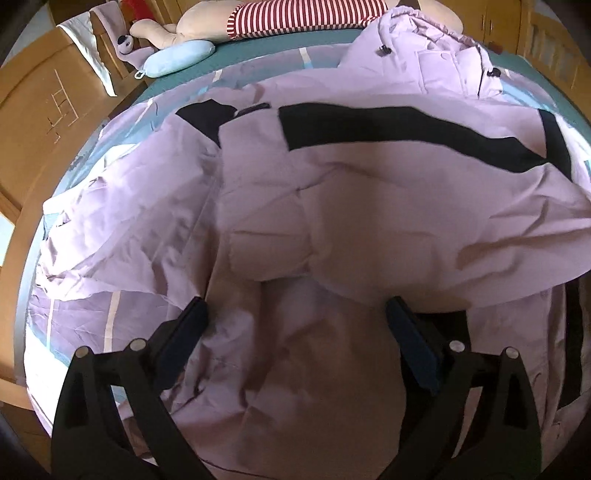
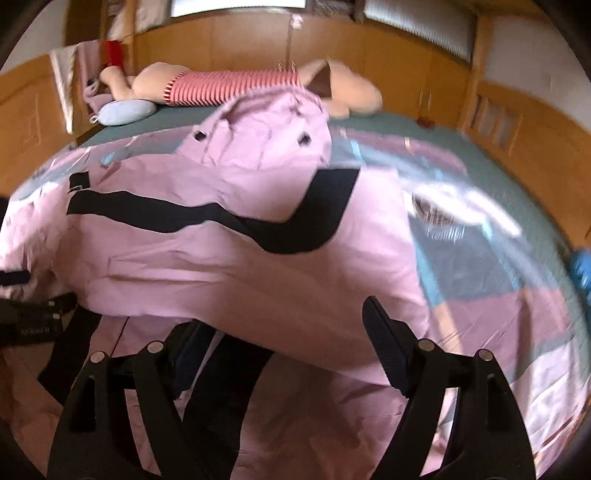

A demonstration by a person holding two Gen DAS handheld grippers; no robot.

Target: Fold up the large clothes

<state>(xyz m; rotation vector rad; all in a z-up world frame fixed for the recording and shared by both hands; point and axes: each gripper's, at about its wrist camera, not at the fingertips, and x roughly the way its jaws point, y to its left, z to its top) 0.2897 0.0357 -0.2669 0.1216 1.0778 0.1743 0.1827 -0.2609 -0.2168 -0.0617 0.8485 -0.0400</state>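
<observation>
Two wrist views cover one lilac jacket [image 1: 369,206] spread on a bed; the right wrist view is smeared by motion blur, so fine detail there is unreliable. The jacket's lower hem is cut off behind the gripper bodies in both views, and the bedspread [image 1: 77,325] under the jacket is mostly hidden.

The jacket fabric is thin, matte and heavily creased, with a broad black stripe [image 1: 406,129] running across it and a square patch pocket [image 1: 266,254] below that stripe. The hood [image 1: 424,51] lies at the jacket's far end, with dark cord stoppers. Beyond the hood lies a plush toy [image 1: 303,16] in a red-and-white striped top, and a pale blue cushion [image 1: 177,57] sits to the jacket's far left. The bedspread is patched in lilac, teal and white.

The left gripper [image 1: 295,314] hovers over the jacket's near part, jaws spread wide, with nothing pinched. The right gripper [image 2: 284,332] likewise stands with jaws apart over the jacket's near edge; whether its left finger touches cloth cannot be told.

Bare bedspread [image 2: 498,258] lies open to the jacket's right in the right wrist view. Wooden cabinets [image 1: 44,92] close in beside the bed.
</observation>
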